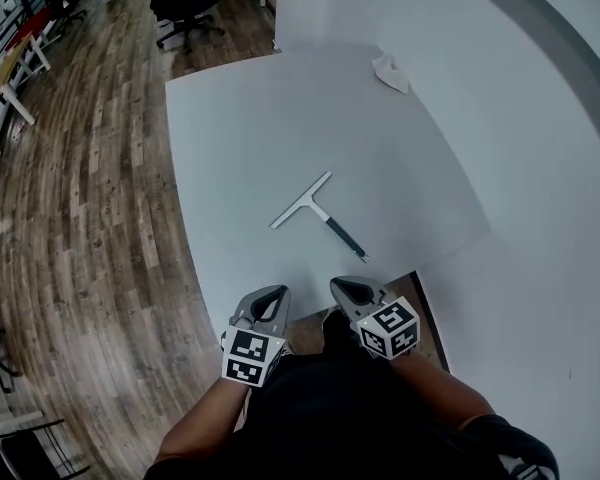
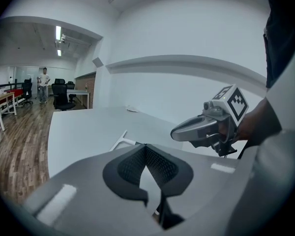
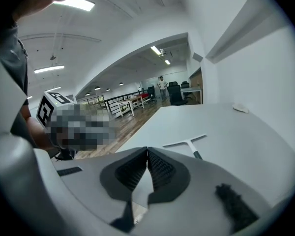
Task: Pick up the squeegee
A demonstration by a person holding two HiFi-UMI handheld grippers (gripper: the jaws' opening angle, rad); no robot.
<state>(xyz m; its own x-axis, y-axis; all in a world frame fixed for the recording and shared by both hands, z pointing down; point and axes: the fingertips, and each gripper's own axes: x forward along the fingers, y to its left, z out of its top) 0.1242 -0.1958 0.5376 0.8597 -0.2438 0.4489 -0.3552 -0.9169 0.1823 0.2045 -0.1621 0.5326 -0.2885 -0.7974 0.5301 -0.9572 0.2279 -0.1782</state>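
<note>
The squeegee [image 1: 316,212] lies flat near the middle of the white bench [image 1: 230,118], its pale blade pointing away and its dark handle angled toward the person. Both grippers hover by the bench's near edge, short of the squeegee and not touching it. The left gripper [image 1: 276,294] has its jaws pressed together with nothing between them, and so has the right gripper [image 1: 344,289]. Each carries a cube with black-and-white square markers, patterns rather than legible words. A crumpled white cloth [image 1: 391,72] sits at the bench's far corner.

Bare table [image 1: 240,138] surrounds the squeegee [image 1: 315,211] (crumpled cloth [image 1: 391,72] well apart).
</note>
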